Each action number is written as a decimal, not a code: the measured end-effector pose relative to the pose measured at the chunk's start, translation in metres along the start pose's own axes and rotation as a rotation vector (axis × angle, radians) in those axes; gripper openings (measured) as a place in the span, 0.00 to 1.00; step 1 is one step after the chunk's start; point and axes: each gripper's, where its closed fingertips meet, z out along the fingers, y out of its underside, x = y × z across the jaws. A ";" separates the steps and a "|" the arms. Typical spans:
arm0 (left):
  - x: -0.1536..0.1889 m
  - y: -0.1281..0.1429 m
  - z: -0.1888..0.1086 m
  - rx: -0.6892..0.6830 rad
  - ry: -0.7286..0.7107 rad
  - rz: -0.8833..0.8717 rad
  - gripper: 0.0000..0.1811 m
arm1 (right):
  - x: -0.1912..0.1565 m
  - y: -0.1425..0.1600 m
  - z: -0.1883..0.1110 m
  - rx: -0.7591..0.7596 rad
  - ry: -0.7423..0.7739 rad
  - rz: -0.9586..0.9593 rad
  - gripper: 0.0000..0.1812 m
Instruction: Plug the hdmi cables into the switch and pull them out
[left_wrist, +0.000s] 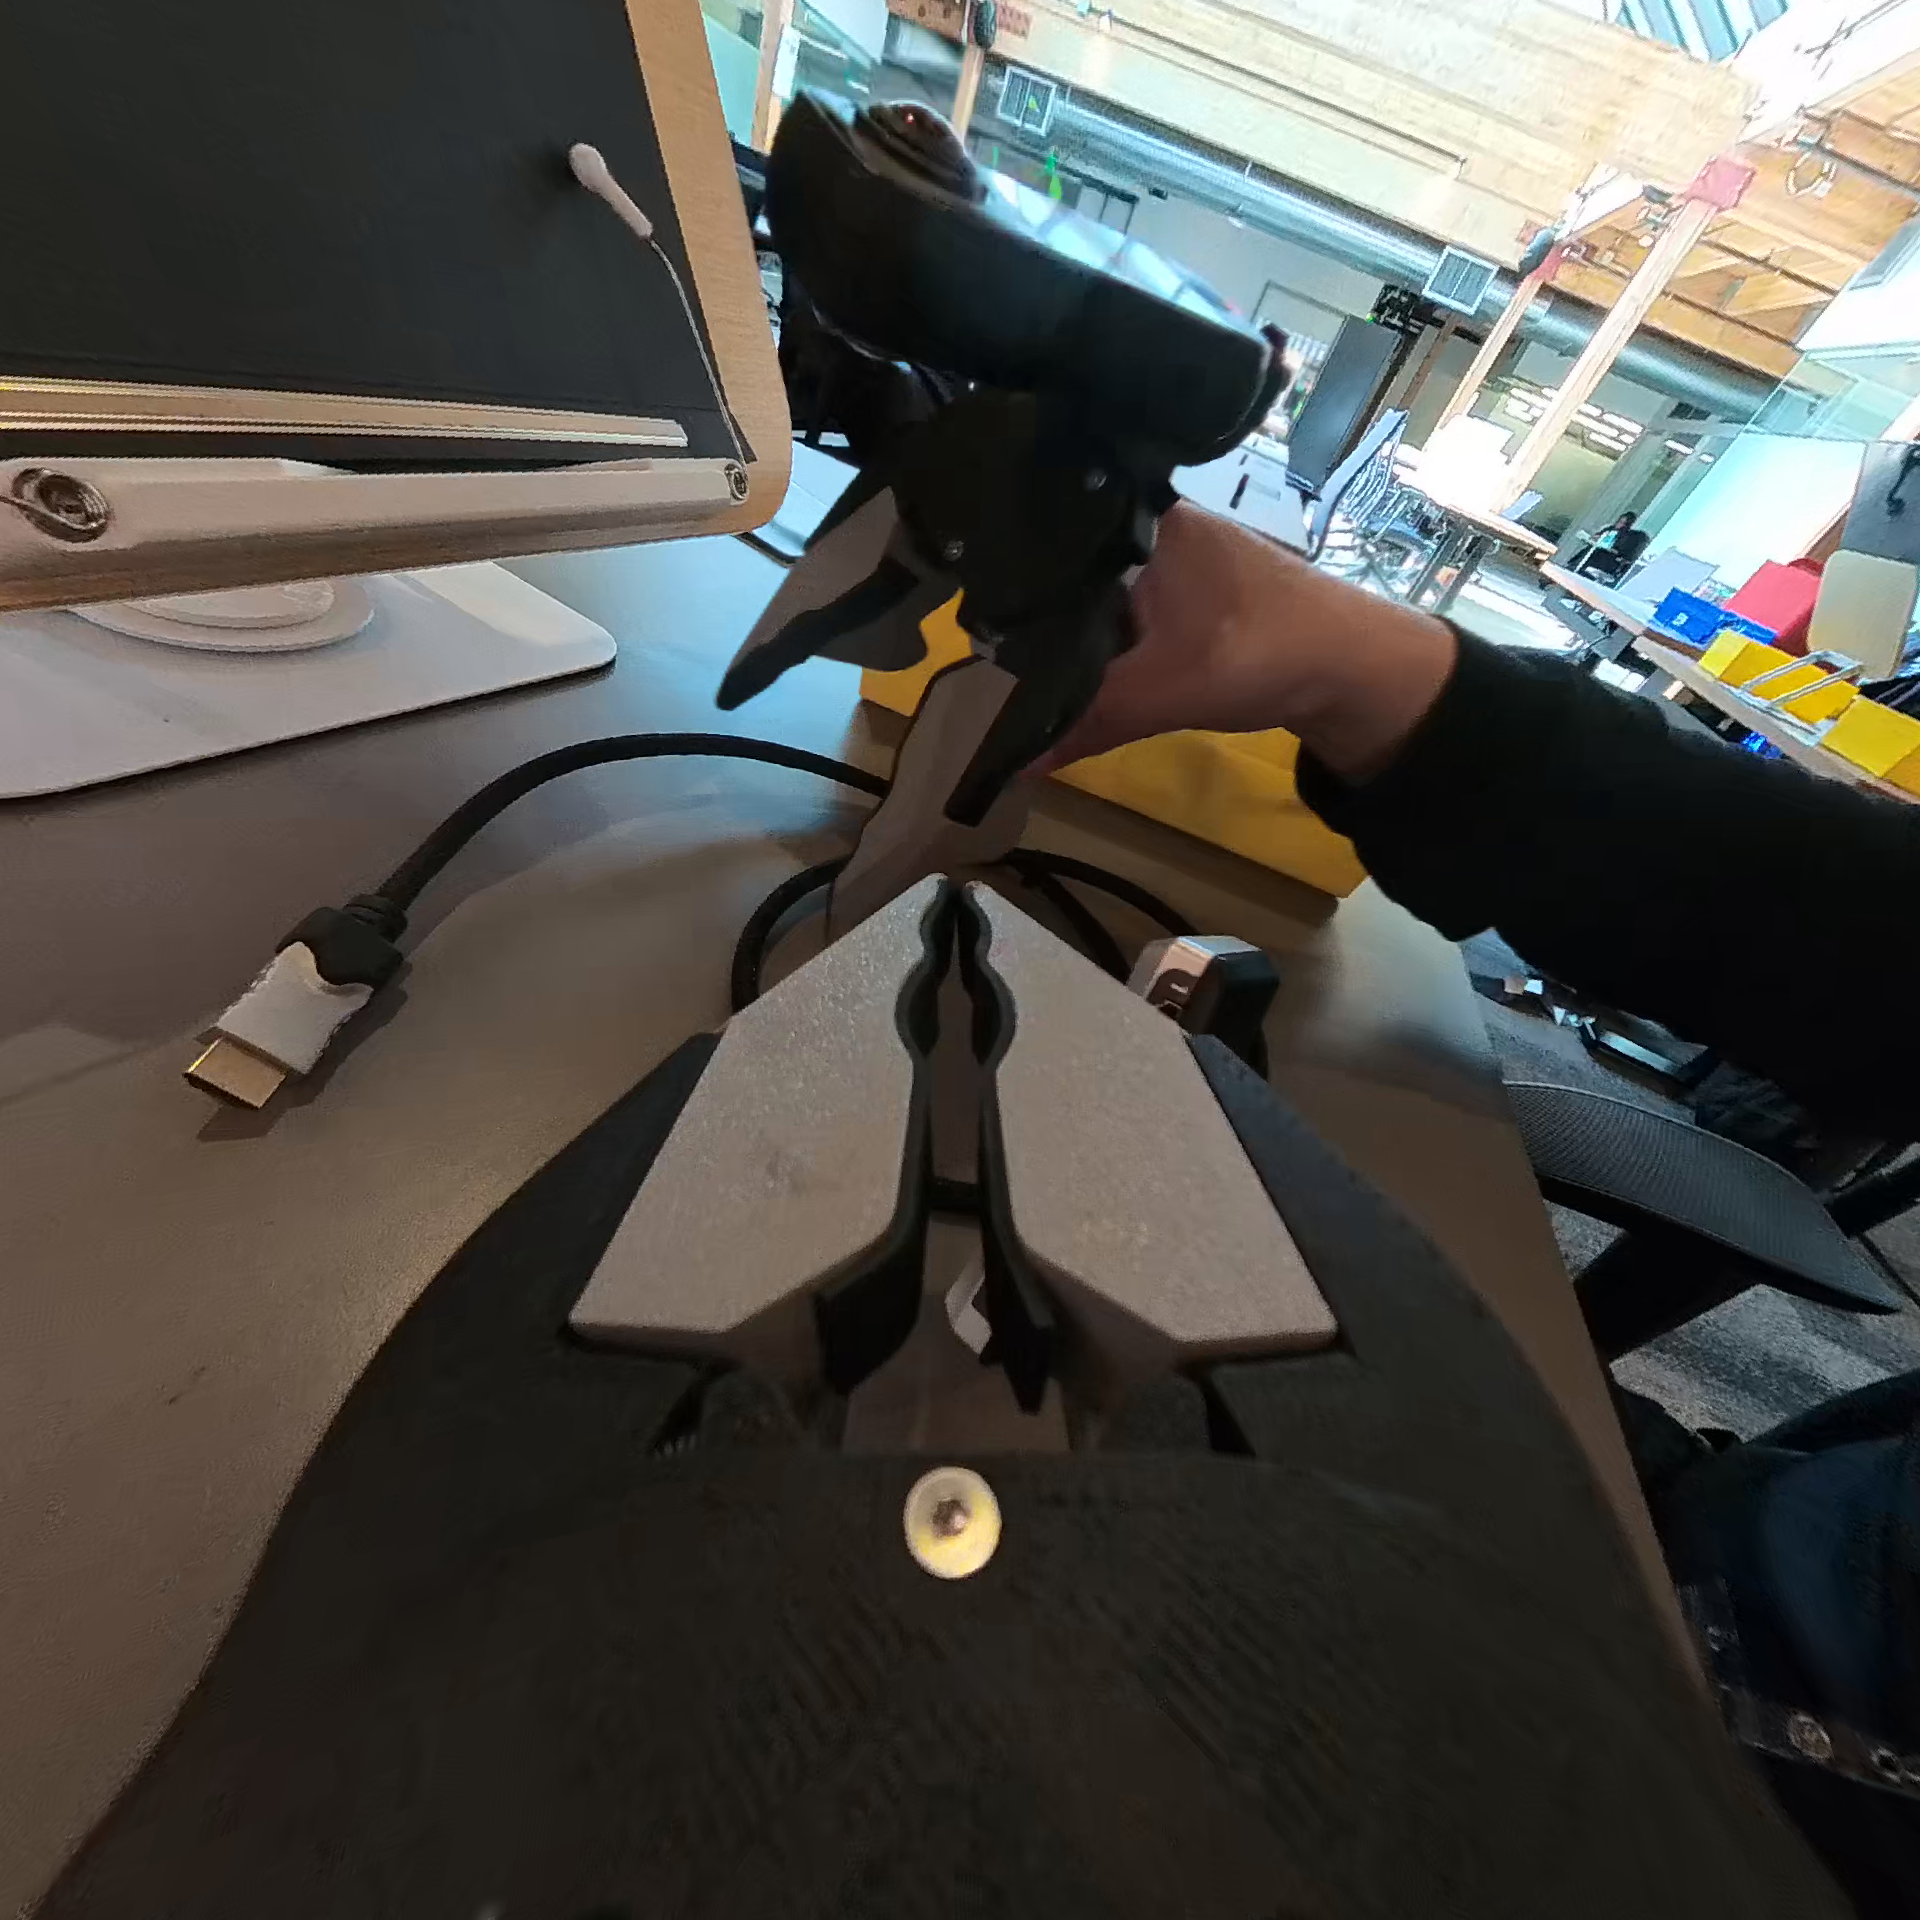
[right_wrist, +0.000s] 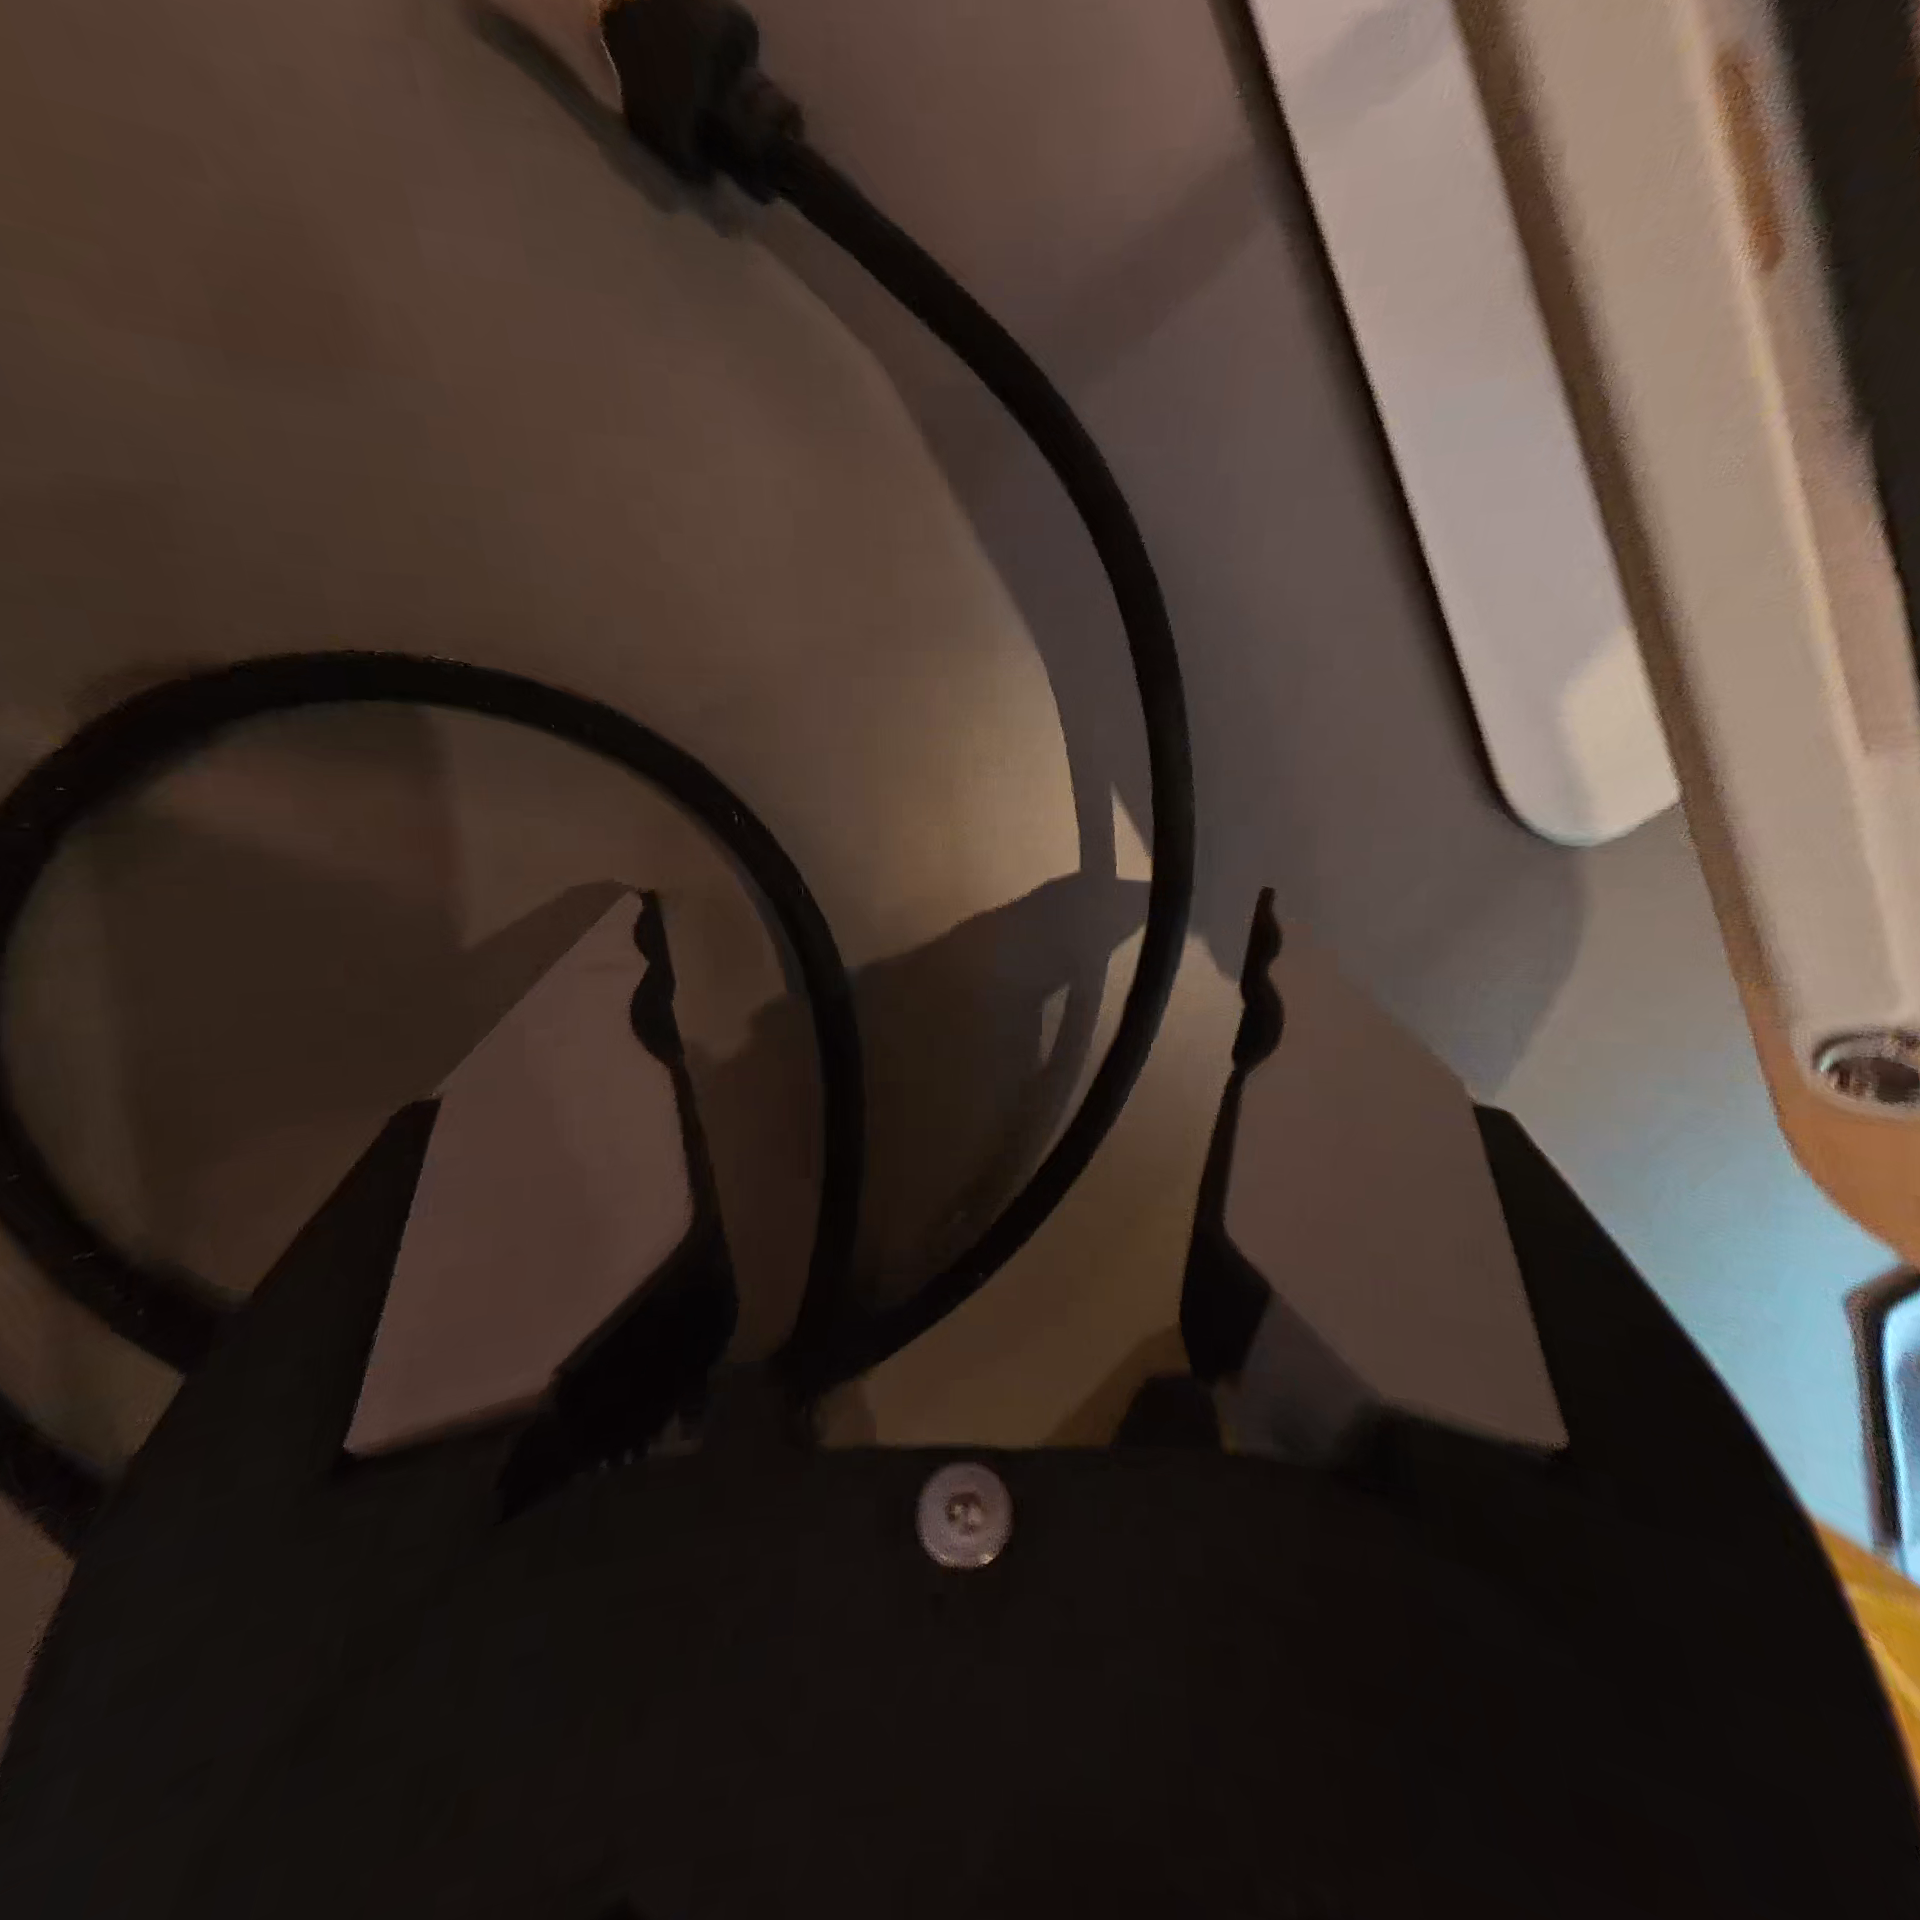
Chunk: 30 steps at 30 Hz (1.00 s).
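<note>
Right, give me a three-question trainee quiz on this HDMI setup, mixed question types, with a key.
1. True or false: the left gripper is shut.
2. Multiple choice: where is the silver-ended HDMI plug? A) clamped in the right gripper; B) lying loose on the table; C) seated in the switch.
3. Short answer: what runs between the right gripper's open fingers in the right wrist view?

Key
1. True: its fingertips meet, with nothing visibly between them.
2. B: it rests on the table to the left of the left gripper, untouched.
3. The black cable, curving down between them; the jaws are not closed on it.
</note>
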 end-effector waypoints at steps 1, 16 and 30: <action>0.000 0.000 0.000 0.004 0.002 -0.008 0.00 | 0.002 -0.004 0.001 0.012 -0.002 -0.012 0.59; -0.018 -0.013 -0.012 0.086 -0.079 -0.057 0.00 | -0.019 -0.013 0.007 0.159 -0.199 0.034 0.06; -0.043 -0.044 -0.048 0.286 -0.252 -0.033 0.00 | 0.009 -0.034 -0.154 0.390 0.148 -0.022 0.02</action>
